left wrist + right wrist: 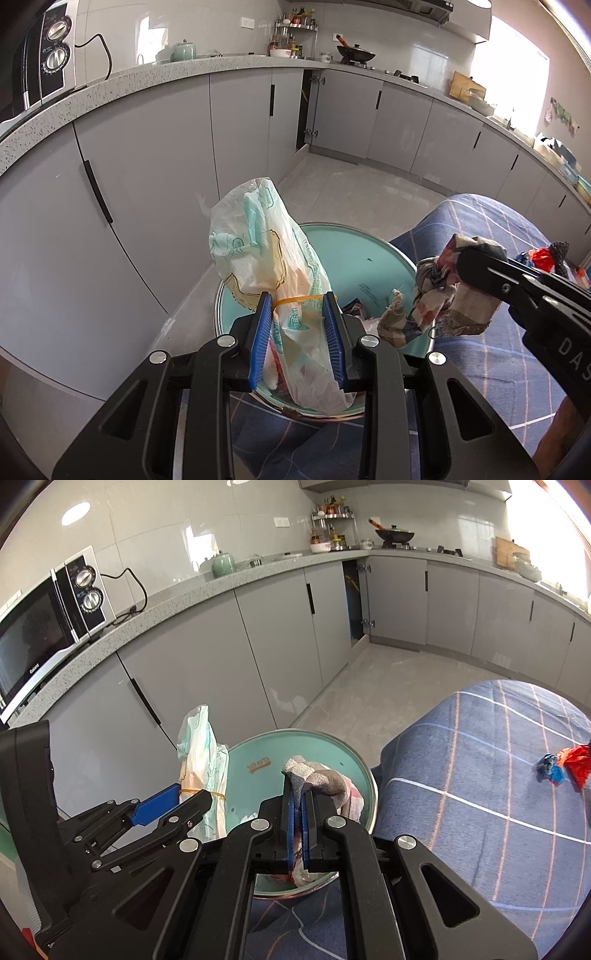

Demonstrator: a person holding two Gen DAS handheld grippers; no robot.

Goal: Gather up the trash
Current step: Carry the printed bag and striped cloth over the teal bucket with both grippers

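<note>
A clear printed plastic bag [258, 251], tied with a yellow rubber band, stands upright between the blue pads of my left gripper [297, 299], which is shut on it at the band. The bag hangs over the left rim of a round teal bin [369, 251] with a metal edge. My right gripper [297, 786] is shut on a crumpled checked cloth [328, 779], held above the bin [258, 753] opening. The right wrist view shows the left gripper [192, 792] and the bag [199, 746] at the left. In the left wrist view the right gripper [465, 266] enters from the right with the cloth [443, 299].
A blue checked cover [480, 775] spreads to the right of the bin, with red and blue wrappers [561, 766] lying on it. Grey cabinets [207, 664] run along the left and back, one door ajar [354, 602]. A microwave [44, 627] sits on the counter.
</note>
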